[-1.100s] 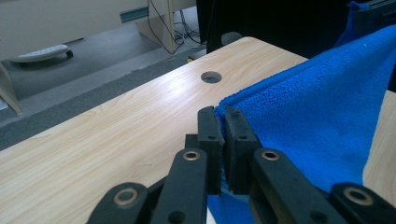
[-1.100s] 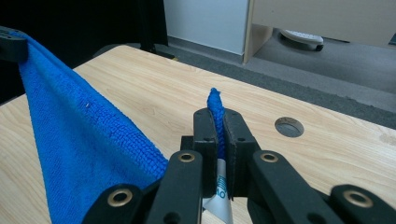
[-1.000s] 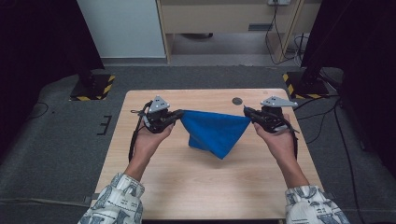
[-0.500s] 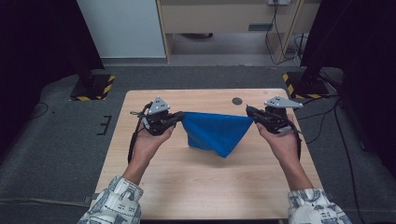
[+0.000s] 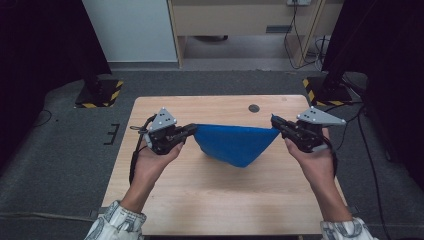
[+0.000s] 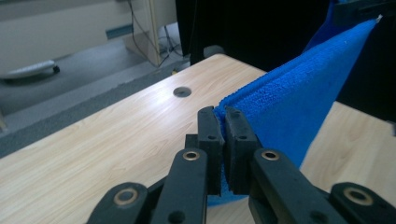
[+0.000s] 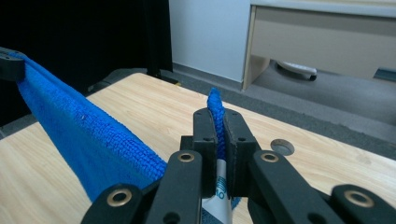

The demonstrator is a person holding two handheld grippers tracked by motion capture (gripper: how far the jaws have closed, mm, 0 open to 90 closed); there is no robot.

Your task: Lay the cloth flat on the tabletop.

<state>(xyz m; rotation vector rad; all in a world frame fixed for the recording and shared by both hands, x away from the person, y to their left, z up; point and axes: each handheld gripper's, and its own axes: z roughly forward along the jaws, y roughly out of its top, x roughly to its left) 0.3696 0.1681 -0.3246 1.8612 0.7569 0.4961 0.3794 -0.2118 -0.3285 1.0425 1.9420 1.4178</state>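
A blue cloth (image 5: 235,143) hangs stretched between my two grippers above the wooden table (image 5: 215,200), sagging to a point in the middle. My left gripper (image 5: 191,130) is shut on the cloth's left corner; in the left gripper view the jaws pinch the folded blue cloth (image 6: 285,100) at my left gripper (image 6: 223,116). My right gripper (image 5: 276,124) is shut on the right corner. In the right gripper view a tuft of blue cloth (image 7: 88,135) sticks up between the jaws of my right gripper (image 7: 218,117), with a white label below the pads.
A round cable hole (image 5: 254,108) lies near the table's far edge. Two stands with yellow-black striped bases (image 5: 97,95) (image 5: 327,90) sit on the floor at the far corners. A cabinet (image 5: 240,20) stands behind.
Both hands have lifted and moved apart, pulling the cloth's top edge taut between the grippers. The cloth hangs higher off the table than before.
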